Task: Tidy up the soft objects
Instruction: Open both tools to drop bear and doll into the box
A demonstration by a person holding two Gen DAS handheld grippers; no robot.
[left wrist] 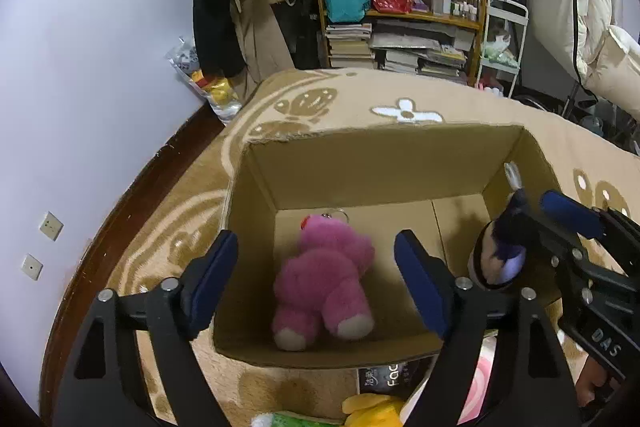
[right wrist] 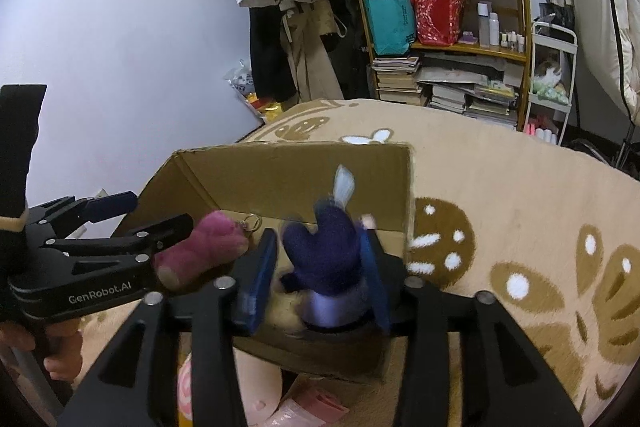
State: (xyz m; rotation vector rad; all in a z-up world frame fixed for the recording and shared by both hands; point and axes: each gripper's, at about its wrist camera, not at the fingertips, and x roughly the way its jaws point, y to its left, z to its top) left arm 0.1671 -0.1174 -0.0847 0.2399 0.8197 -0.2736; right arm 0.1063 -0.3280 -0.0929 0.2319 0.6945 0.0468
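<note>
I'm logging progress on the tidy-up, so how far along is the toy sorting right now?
Done: the pink plush bear lies inside the cardboard box, and the left tongs are open above it. In hand: the right tongs grip a purple plush doll at the box's right edge. Left: a yellow plush on the rug.

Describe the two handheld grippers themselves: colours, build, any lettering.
Both are matte black angular frames with silver bolts and flat blue finger pads. The left gripper carries white "GenRobot.AI" lettering; the right gripper shows white "DAS". A bare hand grips the left one's handle. No cables visible.
</note>
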